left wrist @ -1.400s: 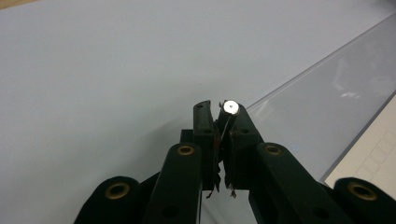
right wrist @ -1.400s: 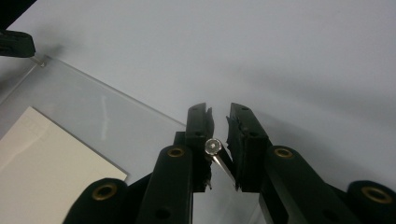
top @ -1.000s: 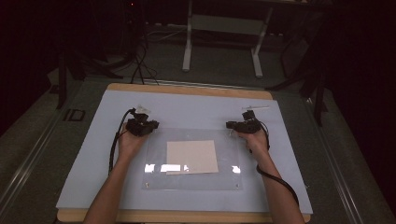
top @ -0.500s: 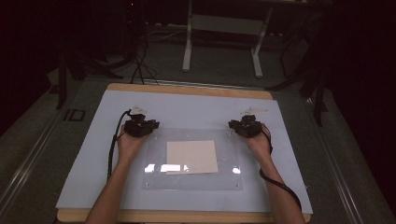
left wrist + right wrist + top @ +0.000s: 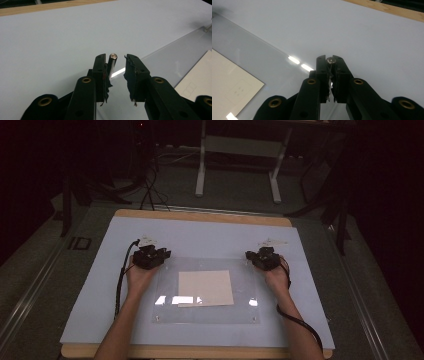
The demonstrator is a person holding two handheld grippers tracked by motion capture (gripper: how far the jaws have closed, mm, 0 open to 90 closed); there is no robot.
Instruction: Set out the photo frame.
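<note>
Black jaws on the right gripper [image 5: 330, 65] pinch a small metal pin [image 5: 331, 60] tight; the left gripper [image 5: 117, 65] stands spread, its pin [image 5: 112, 64] leaning on one jaw. Both hover at the far corners of the clear acrylic sheet [image 5: 167, 312] covering a cream paper [image 5: 205, 287]. My read: pegging corners; next, lower straight. Blue mat [image 5: 100, 285] around, nothing blocking.

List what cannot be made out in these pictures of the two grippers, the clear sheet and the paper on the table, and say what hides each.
- Paper: its faint print, too small in the high view, washed out in both gripper views.
- Metal pin at the left gripper: lower end hidden behind the jaws.
- Pin in the right gripper: just its tip shows between the shut jaws.
- Clear sheet: near edge blurred by glare.
</note>
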